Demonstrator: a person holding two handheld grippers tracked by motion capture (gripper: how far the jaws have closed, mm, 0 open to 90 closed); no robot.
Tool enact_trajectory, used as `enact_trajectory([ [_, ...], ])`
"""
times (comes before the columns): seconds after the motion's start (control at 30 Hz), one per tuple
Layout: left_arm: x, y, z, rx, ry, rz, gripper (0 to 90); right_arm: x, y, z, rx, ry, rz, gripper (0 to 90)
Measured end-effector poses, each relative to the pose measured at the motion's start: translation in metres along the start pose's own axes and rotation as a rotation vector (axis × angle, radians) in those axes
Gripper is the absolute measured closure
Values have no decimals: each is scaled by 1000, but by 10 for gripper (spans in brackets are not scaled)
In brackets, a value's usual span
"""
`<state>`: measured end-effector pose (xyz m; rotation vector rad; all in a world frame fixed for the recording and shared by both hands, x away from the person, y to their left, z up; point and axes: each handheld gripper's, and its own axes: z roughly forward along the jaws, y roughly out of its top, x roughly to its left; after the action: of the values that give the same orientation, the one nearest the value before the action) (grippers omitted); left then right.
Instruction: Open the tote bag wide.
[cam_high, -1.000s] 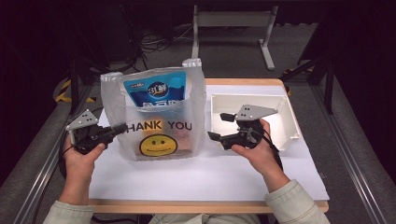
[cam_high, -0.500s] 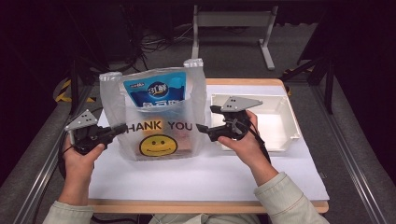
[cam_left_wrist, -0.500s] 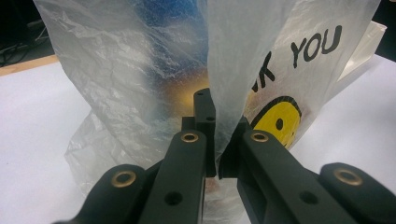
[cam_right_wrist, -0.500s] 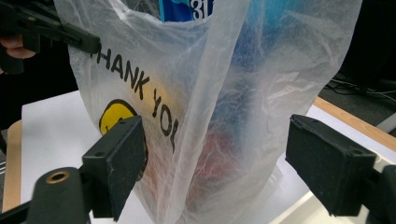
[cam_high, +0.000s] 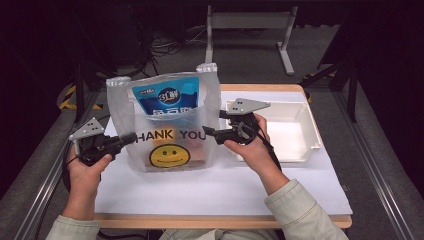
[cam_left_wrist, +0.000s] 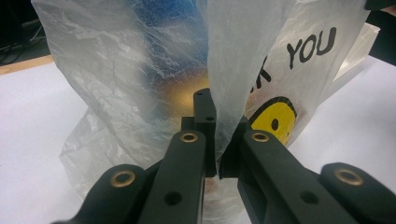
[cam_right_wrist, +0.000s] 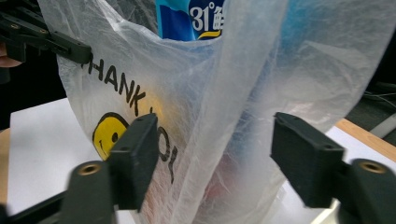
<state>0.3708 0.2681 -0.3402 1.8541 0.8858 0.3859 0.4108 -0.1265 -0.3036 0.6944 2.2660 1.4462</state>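
Note:
A translucent plastic bag (cam_high: 165, 125) printed "THANK YOU" with a yellow smiley stands upright on the white sheet, and a blue packet (cam_high: 170, 97) sticks up inside it. My left gripper (cam_high: 131, 137) is shut on the bag's left side, pinching a fold of the film (cam_left_wrist: 229, 93) between its jaws. My right gripper (cam_high: 207, 131) is at the bag's right side. Its jaws have just been closing and stand apart around the bag's side fold (cam_right_wrist: 210, 93), with gaps left at both pads. The blue packet (cam_right_wrist: 196, 18) and the left gripper (cam_right_wrist: 70, 49) appear beyond.
An empty white tray (cam_high: 310, 130) sits to the right of the bag, behind my right hand. The white sheet (cam_high: 225, 190) covers the wooden table. Metal rails run along both table sides, with dark floor and cables beyond.
My right gripper has moved left from above the tray to the bag's right side. The left gripper has kept its hold in place.

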Motion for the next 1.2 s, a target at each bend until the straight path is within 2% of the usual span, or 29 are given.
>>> enact_trajectory([
  [0.03, 0, 0, 0, 0, 0, 3, 892, 0, 1, 1, 2, 0, -1, 375],
  [0.07, -1, 0, 0, -1, -3, -3, 891, 0, 1, 3, 7, -13, -6, 433],
  [0.1, -1, 0, 0, -1, -3, -3, 891, 0, 1, 3, 7, -13, -6, 433],
  [0.17, -1, 0, 1, 0, -3, -3, 891, 0, 2, 3, 8, -27, -12, 547],
  [0.23, -1, 0, 0, 1, -3, -2, 891, -1, 2, 4, 15, -27, -14, 698],
  [0.33, 0, 0, 0, 1, -3, -3, 891, 0, 2, 4, 30, -17, -24, 836],
  [0.37, 0, 0, 0, 1, -3, -3, 891, 0, 2, 4, 30, -17, -24, 836],
  [0.43, -1, 0, 0, 2, -1, -1, 891, 0, 2, 4, 36, -8, -29, 897],
  [0.63, 1, -1, -2, 4, 23, 1, 884, 0, 1, 2, 36, -7, -34, 900],
  [0.8, 3, -2, -5, 1, 40, 0, 882, -5, -3, 2, 37, -15, -19, 900],
  [0.93, 6, -4, -6, -3, 47, -11, 881, -12, -6, 1, 35, -17, 10, 900],
  [1.03, 8, -5, -6, -1, 55, -11, 881, -13, -7, 2, 36, -20, 8, 900],
  [1.2, 13, -8, -5, 7, 69, -34, 882, -14, -7, 5, 42, -30, 7, 900],
])
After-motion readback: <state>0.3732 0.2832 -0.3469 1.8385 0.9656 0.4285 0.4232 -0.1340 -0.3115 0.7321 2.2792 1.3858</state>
